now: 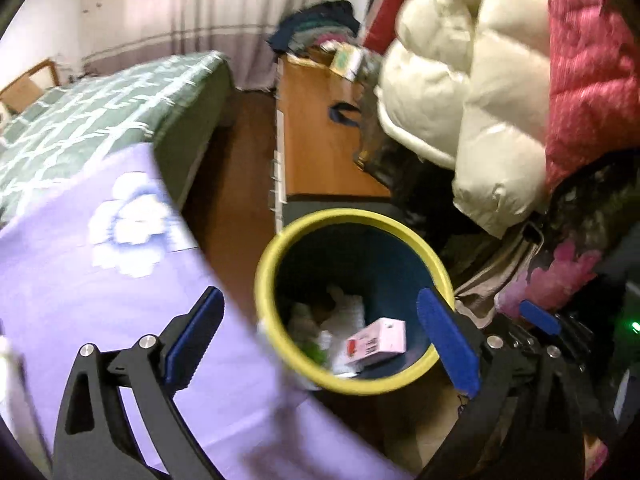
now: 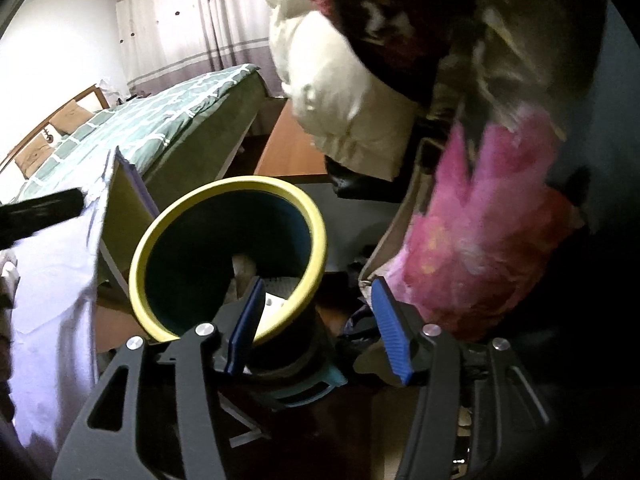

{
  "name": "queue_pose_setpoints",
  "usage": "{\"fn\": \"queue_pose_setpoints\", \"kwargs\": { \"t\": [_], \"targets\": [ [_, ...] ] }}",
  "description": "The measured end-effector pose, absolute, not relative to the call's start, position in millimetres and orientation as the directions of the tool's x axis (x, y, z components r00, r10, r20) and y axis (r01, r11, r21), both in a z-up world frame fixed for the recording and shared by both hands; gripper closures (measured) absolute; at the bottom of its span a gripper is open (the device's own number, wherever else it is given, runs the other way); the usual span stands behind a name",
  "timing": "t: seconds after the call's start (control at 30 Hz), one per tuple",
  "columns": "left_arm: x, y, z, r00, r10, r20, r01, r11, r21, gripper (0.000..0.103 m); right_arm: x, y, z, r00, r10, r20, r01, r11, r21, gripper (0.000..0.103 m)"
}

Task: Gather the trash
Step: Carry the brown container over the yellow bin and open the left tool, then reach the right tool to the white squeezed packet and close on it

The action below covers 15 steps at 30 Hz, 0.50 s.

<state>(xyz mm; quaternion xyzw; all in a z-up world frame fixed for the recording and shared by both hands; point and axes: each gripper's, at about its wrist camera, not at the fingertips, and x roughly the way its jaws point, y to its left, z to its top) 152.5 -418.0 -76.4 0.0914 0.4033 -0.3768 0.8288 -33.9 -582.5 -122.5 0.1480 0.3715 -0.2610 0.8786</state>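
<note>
A dark bin with a yellow rim (image 1: 280,344) stands on the floor; it also shows in the right wrist view (image 2: 316,216). Inside it lie a white and red carton (image 1: 376,342) and crumpled white paper (image 1: 348,308). My left gripper (image 1: 320,340) is open and empty, its blue pads either side of the bin's mouth, above it. My right gripper (image 2: 316,328) is open and empty, its left finger (image 2: 246,320) over the bin's near rim, the right finger outside it.
A table with a purple flowered cloth (image 1: 100,260) is left of the bin. A green bed (image 1: 100,112) is behind, a wooden desk (image 1: 316,136) beyond the bin. Hanging jackets, white (image 1: 460,92) and pink (image 2: 480,240), crowd the right.
</note>
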Motion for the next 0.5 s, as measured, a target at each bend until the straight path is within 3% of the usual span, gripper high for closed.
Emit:
{"fn": "queue_pose_setpoints", "kwargs": {
  "t": [0.5],
  "targets": [
    [133.1,-199.5,-43.2,0.646,-0.362,-0.672,0.414,0.906,-0.089,0.005,30.2,-472.5,-103.0,0.660,-0.201,-0.724,0.341,0.939,0.051,0.049]
  ]
}}
